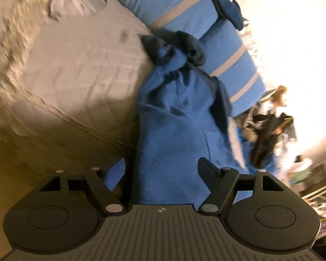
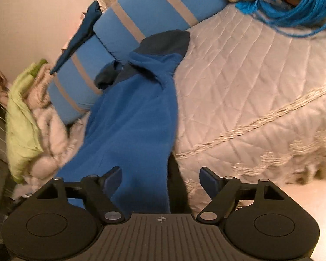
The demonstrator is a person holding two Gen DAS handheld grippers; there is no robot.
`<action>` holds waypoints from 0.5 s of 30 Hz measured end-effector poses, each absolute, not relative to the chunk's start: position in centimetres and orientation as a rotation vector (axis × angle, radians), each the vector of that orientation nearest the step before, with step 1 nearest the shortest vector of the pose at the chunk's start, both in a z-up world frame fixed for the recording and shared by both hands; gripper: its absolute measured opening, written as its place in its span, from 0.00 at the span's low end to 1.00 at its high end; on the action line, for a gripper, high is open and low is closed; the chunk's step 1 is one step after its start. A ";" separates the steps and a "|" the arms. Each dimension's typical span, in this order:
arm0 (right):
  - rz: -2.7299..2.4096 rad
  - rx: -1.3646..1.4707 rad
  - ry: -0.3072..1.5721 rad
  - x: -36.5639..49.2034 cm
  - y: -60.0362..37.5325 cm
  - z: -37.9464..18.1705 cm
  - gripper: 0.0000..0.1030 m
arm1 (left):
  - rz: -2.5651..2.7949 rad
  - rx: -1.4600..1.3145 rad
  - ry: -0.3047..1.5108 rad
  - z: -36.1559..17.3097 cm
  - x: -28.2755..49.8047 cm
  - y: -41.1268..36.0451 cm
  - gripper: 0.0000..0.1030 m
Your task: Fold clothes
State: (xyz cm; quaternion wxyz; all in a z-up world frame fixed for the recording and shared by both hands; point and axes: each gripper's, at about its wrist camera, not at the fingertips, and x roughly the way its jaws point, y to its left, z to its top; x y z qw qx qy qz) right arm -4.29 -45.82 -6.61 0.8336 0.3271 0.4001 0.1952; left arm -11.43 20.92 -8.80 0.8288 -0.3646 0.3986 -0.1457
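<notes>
In the left wrist view, the quilted grey bedspread (image 1: 80,69) fills the left half of the frame, its fringed edge running down the far left. In the middle lies the blue fleece garment (image 1: 173,130), a long bunched strip from the bottom centre up to a dark navy collar or cuff at upper centre. Right of it sit the blue pillows with grey stripes (image 1: 184,10), and clutter blurs out at the far right. The left gripper (image 1: 162,174) stands with its jaws spread wide at the bottom of the frame; the fleece runs between the 2 fingers, but the pads do not press on it, so it holds nothing.

In the right wrist view, a lime-green cloth (image 2: 21,119) heaps at the far left, then the same striped pillows (image 2: 130,21), then the blue fleece garment (image 2: 137,119) in the centre, reaching from the bottom up to its navy end at upper centre. The bedspread (image 2: 260,87) covers the right side, with a coil of blue cord (image 2: 293,6) in the upper right. The right gripper (image 2: 160,180) is also spread wide, with the fleece edge lying near its left finger but not pinched.

As I judge it, the fleece has been gathered into 1 narrow lengthwise band and laid down, but it looks rumpled, not squared. A crosswise fold and some tidying seem left to do.
</notes>
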 end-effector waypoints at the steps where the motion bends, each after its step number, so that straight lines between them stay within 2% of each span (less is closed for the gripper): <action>1: 0.428 0.708 0.842 -4.0 -45.7 -7.2 0.79 | -0.329 -0.793 0.849 -9.5 -11.1 20.8 0.70; 3: 0.455 0.733 0.836 -3.4 -45.4 -8.3 0.79 | -0.361 -0.823 0.866 -10.7 -10.4 20.4 0.65; 4: 0.471 0.748 0.837 -3.1 -45.2 -8.9 0.79 | -0.375 -0.837 0.877 -11.2 -10.1 20.1 0.47; 5: 0.493 0.767 0.839 -3.0 -44.9 -9.4 0.79 | -0.381 -0.843 0.891 -11.5 -9.8 19.8 0.37; 6: 0.518 0.788 0.842 -2.8 -44.6 -9.9 0.73 | -0.372 -0.836 0.910 -11.6 -9.7 19.6 0.16; 7: 0.544 0.809 0.847 -2.8 -44.3 -10.1 0.53 | -0.366 -0.829 0.926 -11.6 -9.6 19.3 0.10; 8: 0.572 0.830 0.853 -2.8 -44.0 -10.1 0.39 | -0.369 -0.819 0.926 -11.3 -9.7 19.2 0.08; 9: 0.600 0.850 0.858 -2.8 -43.8 -10.2 0.13 | -0.372 -0.804 0.917 -10.8 -9.9 19.2 0.07; 10: 0.605 0.855 0.845 -3.1 -43.8 -9.8 0.10 | -0.366 -0.793 0.913 -10.1 -10.2 19.3 0.06; 15: 0.552 0.893 0.749 -5.3 -45.4 -6.1 0.07 | -0.358 -0.792 0.864 -6.5 -12.6 20.3 0.05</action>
